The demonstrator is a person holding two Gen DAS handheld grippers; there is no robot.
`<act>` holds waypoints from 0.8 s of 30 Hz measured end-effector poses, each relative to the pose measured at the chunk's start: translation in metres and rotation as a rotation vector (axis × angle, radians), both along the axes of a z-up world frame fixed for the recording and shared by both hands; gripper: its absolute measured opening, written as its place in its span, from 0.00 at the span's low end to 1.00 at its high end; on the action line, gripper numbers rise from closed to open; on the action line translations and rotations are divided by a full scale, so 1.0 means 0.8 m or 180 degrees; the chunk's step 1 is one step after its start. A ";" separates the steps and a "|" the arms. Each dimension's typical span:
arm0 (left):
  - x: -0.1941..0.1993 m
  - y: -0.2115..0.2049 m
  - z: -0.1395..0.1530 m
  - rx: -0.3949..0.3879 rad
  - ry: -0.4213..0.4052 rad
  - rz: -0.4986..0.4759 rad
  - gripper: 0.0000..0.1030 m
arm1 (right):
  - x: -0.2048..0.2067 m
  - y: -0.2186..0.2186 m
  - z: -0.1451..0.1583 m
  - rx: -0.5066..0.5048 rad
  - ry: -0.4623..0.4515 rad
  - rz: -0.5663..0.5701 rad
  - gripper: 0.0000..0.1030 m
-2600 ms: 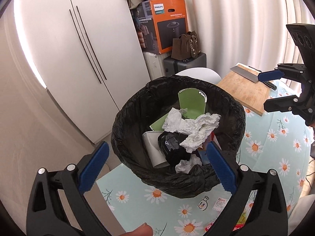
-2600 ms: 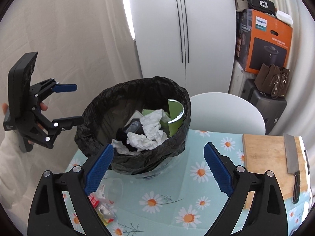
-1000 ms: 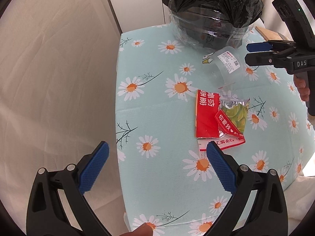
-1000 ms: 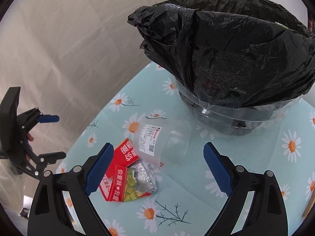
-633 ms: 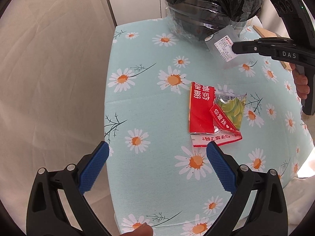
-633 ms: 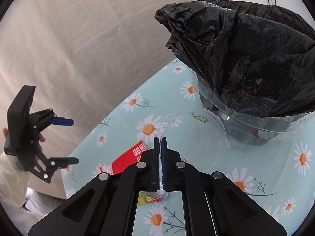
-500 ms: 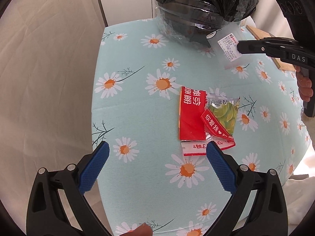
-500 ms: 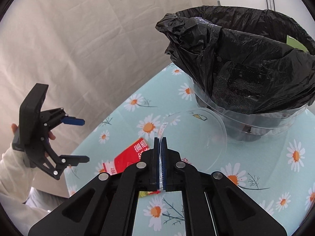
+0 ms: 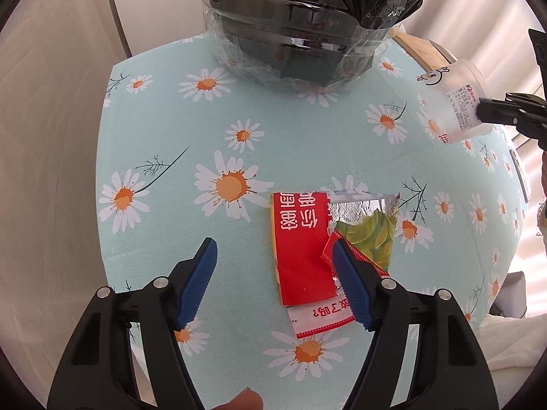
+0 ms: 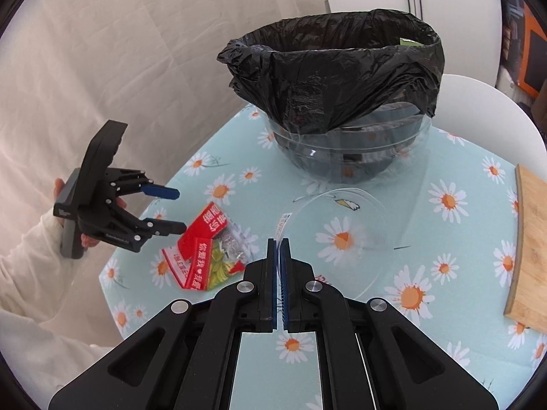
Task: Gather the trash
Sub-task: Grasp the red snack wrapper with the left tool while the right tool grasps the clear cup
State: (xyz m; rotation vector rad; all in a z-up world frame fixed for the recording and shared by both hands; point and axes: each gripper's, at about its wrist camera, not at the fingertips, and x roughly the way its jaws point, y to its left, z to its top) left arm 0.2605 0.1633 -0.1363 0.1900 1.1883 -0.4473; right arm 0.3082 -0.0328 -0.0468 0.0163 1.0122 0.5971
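At the left, the left gripper (image 9: pixel 275 285) hangs over the daisy-print tablecloth (image 9: pixel 164 109), pointing steeply down with its jaws closing and about half apart. Between its blue pads (image 9: pixel 200 288) there is mostly bare cloth; the right-hand pad overlaps the edge of the snack wrapper (image 9: pixel 302 256), though whether it touches it cannot be told. The pads do not press on anything. That wrapper, red with white lettering and torn open to show silver foil and a yellow-green print, lies flat on the cloth near the table's near edge, well apart from the bin. In the right wrist view the same gripper (image 10: pixel 174 210) appears at the left, held by a hand (image 10: pixel 68 212) in a pale sleeve (image 10: pixel 30 266), its tips just beside the wrapper (image 10: pixel 201 249). Further right, the right gripper (image 10: pixel 280 249) is closed tight, its jaws pinching the rim of a clear plastic cup (image 10: pixel 345 232) with a white printed label. The cup is lifted off the table and sticks out ahead of the jaws, tilted on its side, toward the bin. From the left wrist view the cup (image 9: pixel 454 102) shows at the right edge, clamped in the black jaws of that gripper (image 9: pixel 482 111). The bin (image 10: pixel 345 85), a clear tub lined with a black bag, stands upright at the far side of the table. At the far right a wooden cutting board (image 10: pixel 528 249) lies on the cloth.
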 end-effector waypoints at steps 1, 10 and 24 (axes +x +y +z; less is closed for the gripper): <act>0.003 -0.001 -0.003 -0.0004 0.0025 -0.0039 0.62 | -0.003 -0.006 0.001 -0.0013 0.0002 -0.0054 0.02; 0.028 -0.015 -0.019 0.0012 0.0122 -0.0379 0.39 | -0.021 -0.038 0.001 -0.0186 0.0054 -0.0552 0.02; 0.023 -0.020 -0.009 0.0058 0.0117 -0.0511 0.04 | -0.029 -0.060 -0.006 -0.0200 0.0084 -0.0727 0.02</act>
